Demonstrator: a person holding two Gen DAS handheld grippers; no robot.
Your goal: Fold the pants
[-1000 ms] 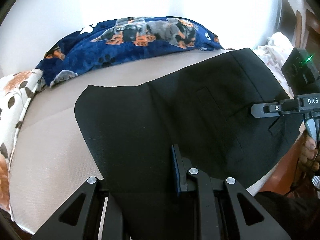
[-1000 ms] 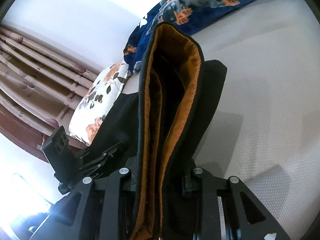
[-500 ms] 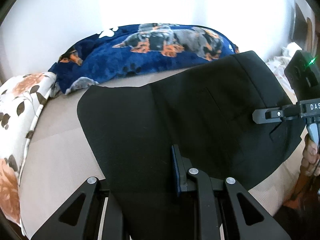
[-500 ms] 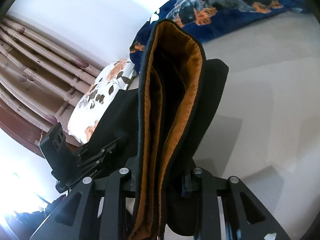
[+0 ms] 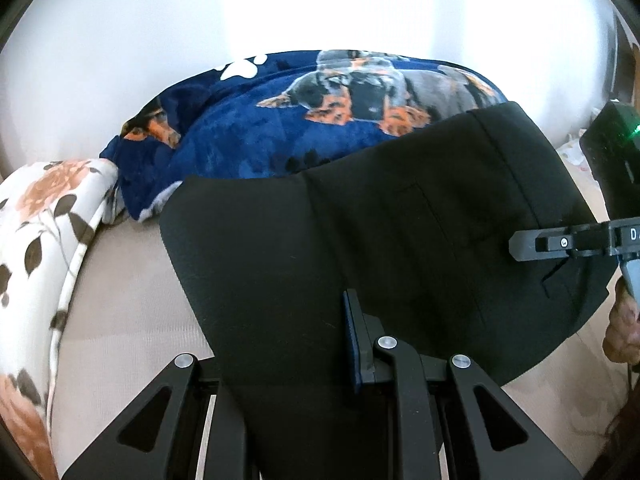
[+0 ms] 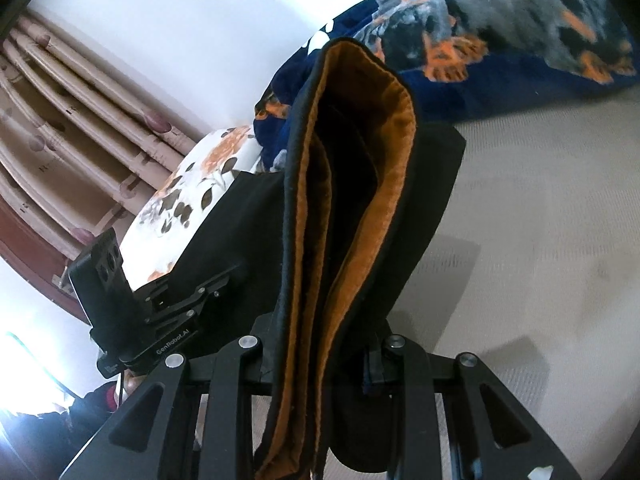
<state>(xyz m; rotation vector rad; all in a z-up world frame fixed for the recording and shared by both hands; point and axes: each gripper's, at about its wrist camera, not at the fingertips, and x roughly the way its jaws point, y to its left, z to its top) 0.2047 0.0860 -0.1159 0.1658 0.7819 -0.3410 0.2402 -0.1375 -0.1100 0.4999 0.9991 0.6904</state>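
Note:
The black pants (image 5: 360, 232) hang stretched between both grippers above the beige bed (image 5: 120, 320). My left gripper (image 5: 296, 360) is shut on one edge of the pants. In the right wrist view the pants (image 6: 400, 216) show their waistband with an orange lining (image 6: 308, 280), and my right gripper (image 6: 320, 368) is shut on that waistband. The right gripper also shows at the right edge of the left wrist view (image 5: 560, 242), gripping the pants near a pocket. The left gripper appears in the right wrist view (image 6: 176, 312) at the lower left.
A blue dog-print blanket (image 5: 280, 120) lies bunched at the bed's far side against the white wall. A floral pillow (image 5: 36, 232) sits at the left. Curtains (image 6: 80, 128) hang beyond the pillow. The beige mattress (image 6: 540, 240) stretches to the right.
Both grippers have lifted and carried the pants toward the far side of the bed; the blanket and pillow loom closer. The grip on the fabric is unchanged.

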